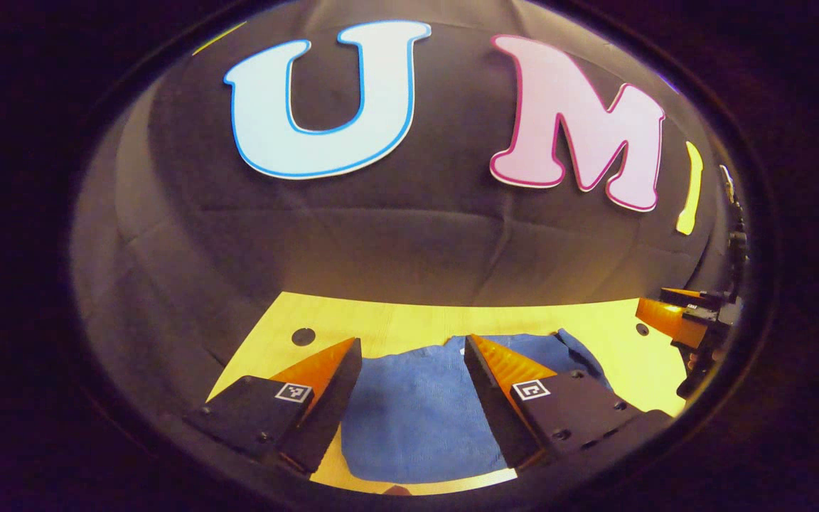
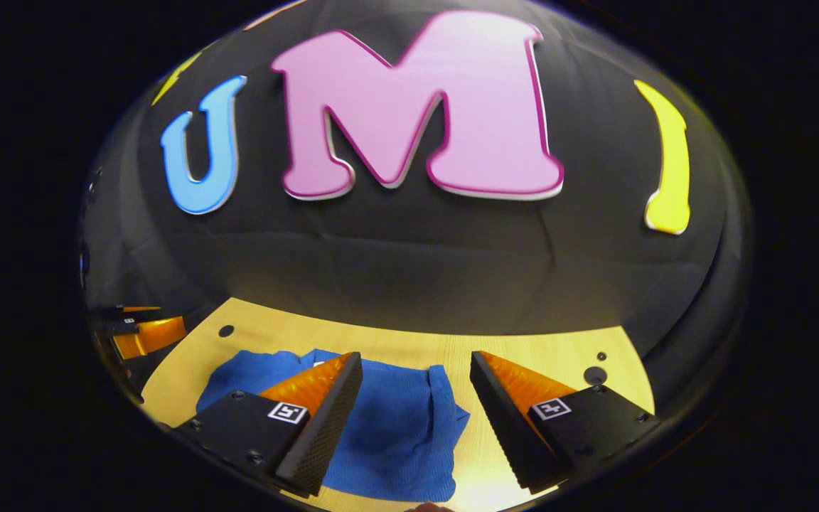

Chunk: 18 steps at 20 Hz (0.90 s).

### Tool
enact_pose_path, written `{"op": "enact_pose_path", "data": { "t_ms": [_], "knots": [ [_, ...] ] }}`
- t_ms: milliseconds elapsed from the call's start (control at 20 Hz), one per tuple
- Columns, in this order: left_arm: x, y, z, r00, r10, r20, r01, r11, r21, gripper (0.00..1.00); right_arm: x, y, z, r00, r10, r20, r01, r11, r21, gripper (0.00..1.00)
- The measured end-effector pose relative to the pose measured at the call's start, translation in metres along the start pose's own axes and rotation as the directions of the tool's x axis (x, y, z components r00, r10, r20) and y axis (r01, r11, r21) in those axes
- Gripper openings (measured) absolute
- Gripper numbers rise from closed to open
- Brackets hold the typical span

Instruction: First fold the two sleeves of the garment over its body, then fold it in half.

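The left gripper [image 1: 413,348] hangs wide apart above the blue garment [image 1: 416,412], holding nothing; the cloth lies flat on the wooden table [image 1: 395,323], between and ahead of its fingers. The right gripper [image 2: 416,363] is equally spread and empty, the garment [image 2: 395,427] under its left finger and the gap. Dark round holes [image 2: 594,375] dot the table [image 2: 559,355] beside its right finger.
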State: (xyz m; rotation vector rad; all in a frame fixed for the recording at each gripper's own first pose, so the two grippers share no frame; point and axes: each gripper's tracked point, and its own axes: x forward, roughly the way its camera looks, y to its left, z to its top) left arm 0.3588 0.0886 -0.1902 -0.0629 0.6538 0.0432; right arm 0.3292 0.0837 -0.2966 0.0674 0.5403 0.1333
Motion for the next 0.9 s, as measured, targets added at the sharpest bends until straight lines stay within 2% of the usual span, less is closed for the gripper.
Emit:
{"op": "enact_pose_path", "data": {
  "t_ms": [250, 300, 550, 700, 800, 850, 900],
  "knots": [
    [-0.113, -0.005, 0.011, 0.983, -0.003, 0.182, 0.002, 1.0, 0.006, 0.85, -0.119, 0.031, 0.029, 0.989, -0.003, 0.151, 0.009, 0.999, -0.036, 0.98],
    [-0.137, -0.004, 0.006, 0.979, 0.003, 0.205, -0.002, 1.0, -0.005, 0.82, -0.143, 0.038, 0.028, 0.987, -0.002, 0.159, 0.008, 0.999, -0.036, 0.98],
    [-0.249, -0.005, -0.034, 0.956, 0.016, 0.292, -0.013, 1.0, -0.013, 0.84, -0.266, 0.076, 0.038, 0.963, 0.009, 0.269, -0.009, 1.0, 0.0, 0.96],
    [-0.299, -0.009, -0.052, 0.921, 0.016, 0.389, -0.004, 1.0, -0.031, 0.8, -0.324, 0.086, 0.029, 0.951, -0.002, 0.309, -0.001, 1.0, 0.007, 0.97],
    [-0.324, -0.01, -0.073, 0.909, 0.031, 0.415, -0.02, 0.999, -0.031, 0.82, -0.357, 0.083, 0.025, 0.939, -0.03, 0.341, 0.031, 1.0, 0.002, 0.97],
    [-0.331, -0.011, -0.078, 0.904, 0.033, 0.425, -0.019, 0.999, -0.038, 0.79, -0.374, 0.083, 0.018, 0.937, -0.041, 0.346, 0.044, 0.999, -0.002, 0.96],
    [-0.342, -0.017, -0.083, 0.902, 0.018, 0.432, 0.001, 0.999, -0.044, 0.82, -0.387, 0.085, 0.014, 0.934, -0.044, 0.355, 0.052, 0.999, -0.011, 0.96]
  ]
}}
